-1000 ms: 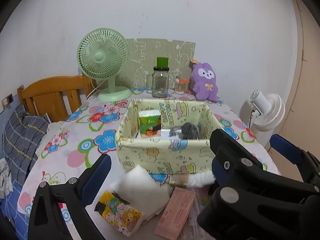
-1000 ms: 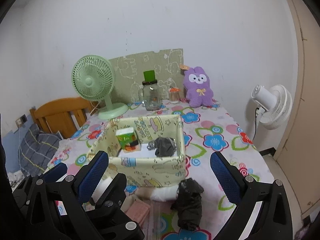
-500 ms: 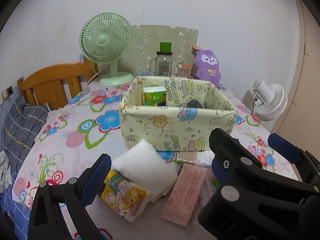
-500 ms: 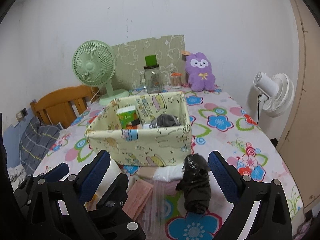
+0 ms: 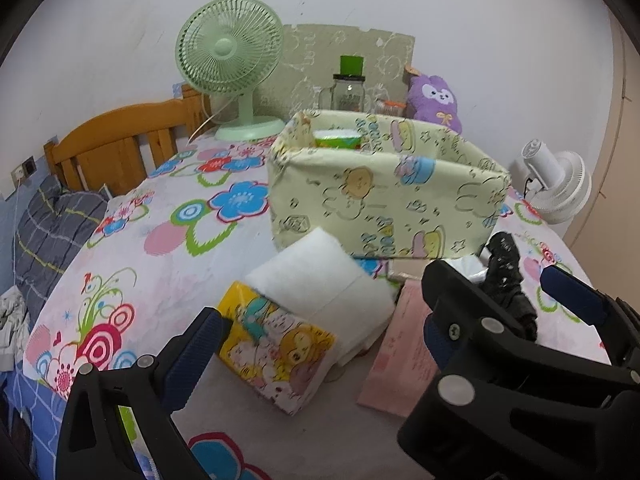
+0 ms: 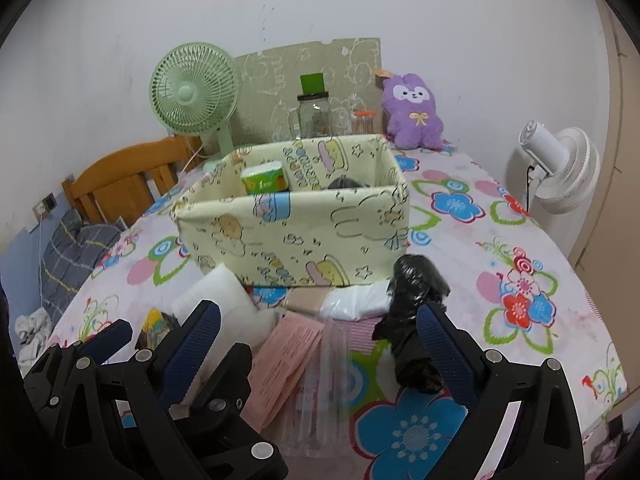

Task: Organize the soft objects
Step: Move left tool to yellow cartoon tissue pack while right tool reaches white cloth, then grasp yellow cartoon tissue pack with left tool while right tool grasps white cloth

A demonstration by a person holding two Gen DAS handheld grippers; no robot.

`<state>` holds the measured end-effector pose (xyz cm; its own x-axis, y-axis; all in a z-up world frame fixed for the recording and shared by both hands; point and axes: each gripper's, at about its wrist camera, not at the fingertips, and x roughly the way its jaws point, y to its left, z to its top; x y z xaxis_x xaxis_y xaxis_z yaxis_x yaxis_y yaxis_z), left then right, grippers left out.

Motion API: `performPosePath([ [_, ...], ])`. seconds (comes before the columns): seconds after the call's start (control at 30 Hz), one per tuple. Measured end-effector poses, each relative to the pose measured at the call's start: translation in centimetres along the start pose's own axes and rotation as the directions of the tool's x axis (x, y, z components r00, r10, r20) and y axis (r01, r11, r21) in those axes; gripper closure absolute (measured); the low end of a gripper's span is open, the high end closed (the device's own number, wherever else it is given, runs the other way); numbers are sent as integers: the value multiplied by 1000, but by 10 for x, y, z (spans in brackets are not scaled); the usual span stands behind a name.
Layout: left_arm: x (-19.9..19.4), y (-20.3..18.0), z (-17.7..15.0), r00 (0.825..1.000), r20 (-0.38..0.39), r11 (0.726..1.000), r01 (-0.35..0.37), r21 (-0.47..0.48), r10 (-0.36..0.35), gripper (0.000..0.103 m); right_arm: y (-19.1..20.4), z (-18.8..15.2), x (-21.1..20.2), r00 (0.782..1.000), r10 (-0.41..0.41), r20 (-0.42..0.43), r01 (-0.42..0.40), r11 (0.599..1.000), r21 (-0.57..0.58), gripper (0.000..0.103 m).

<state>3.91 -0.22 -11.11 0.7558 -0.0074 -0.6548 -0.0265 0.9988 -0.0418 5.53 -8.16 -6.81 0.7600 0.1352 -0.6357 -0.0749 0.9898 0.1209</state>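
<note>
Quick headcount, using the one yellow fabric bin (image 6: 296,236) as the anchor: inside it there's one green tissue pack (image 6: 265,178) and one dark grey bundle (image 6: 347,182). In front of the bin I count one white folded cloth (image 5: 320,276), one yellow cartoon tissue pack (image 5: 276,344), one pink packet (image 6: 289,364), one clear plastic bag (image 6: 356,302) and one black wrapped bundle (image 6: 414,320). Behind the bin: one green desk fan (image 6: 194,94), one glass jar with a green lid (image 6: 314,114), one small orange-capped jar (image 6: 363,121) and one purple plush bunny (image 6: 412,112). Off to the bin's right, one white fan (image 6: 558,170). So two fans total, two tissue packs, two jars.
</note>
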Motion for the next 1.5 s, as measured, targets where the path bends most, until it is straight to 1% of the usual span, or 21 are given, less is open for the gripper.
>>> performPosePath([
  [0.07, 3, 5, -2, 1000, -15, 1000, 1, -12, -1, 2, 3, -2, 2, 1000, 4, -7, -4, 1000, -6, 3],
  [0.17, 6, 13, -3, 1000, -24, 999, -18, -33, 17, 2, 6, -4, 5, 1000, 22, -22, -22, 1000, -8, 3],
  [0.3, 11, 24, -6, 998, -47, 997, -37, -64, 34, 3, 14, -5, 7, 999, 24, -27, -24, 999, -28, 3],
  [0.43, 20, 33, -7, 996, -81, 995, -54, -90, 47, 10, 19, -6, 12, 999, 16, -41, -17, 999, -38, 3],
  [0.63, 30, 45, -11, 994, -109, 992, -41, -122, 27, 14, 27, -7, 19, 998, 5, -59, -8, 998, -59, 3],
  [0.77, 32, 45, -10, 994, -107, 994, -35, -101, 24, 16, 30, -8, 24, 998, 4, -66, -8, 998, -57, 3],
  [1.0, 33, 48, -9, 995, -102, 995, -26, -92, 16, 17, 33, -7, 29, 997, 8, -76, -13, 998, -63, 3],
  [1.13, 31, 51, -6, 995, -97, 996, -46, -72, 39, 17, 37, -5, 31, 997, 14, -77, -20, 997, -75, 3],
  [1.27, 31, 55, -2, 992, -90, 995, -93, -22, 90, 17, 45, -3, 35, 996, 27, -80, -35, 995, -94, 3],
  [1.5, 35, 66, -2, 986, -100, 991, -128, 34, 131, 17, 60, -1, 45, 993, 57, -106, -71, 989, -129, 3],
])
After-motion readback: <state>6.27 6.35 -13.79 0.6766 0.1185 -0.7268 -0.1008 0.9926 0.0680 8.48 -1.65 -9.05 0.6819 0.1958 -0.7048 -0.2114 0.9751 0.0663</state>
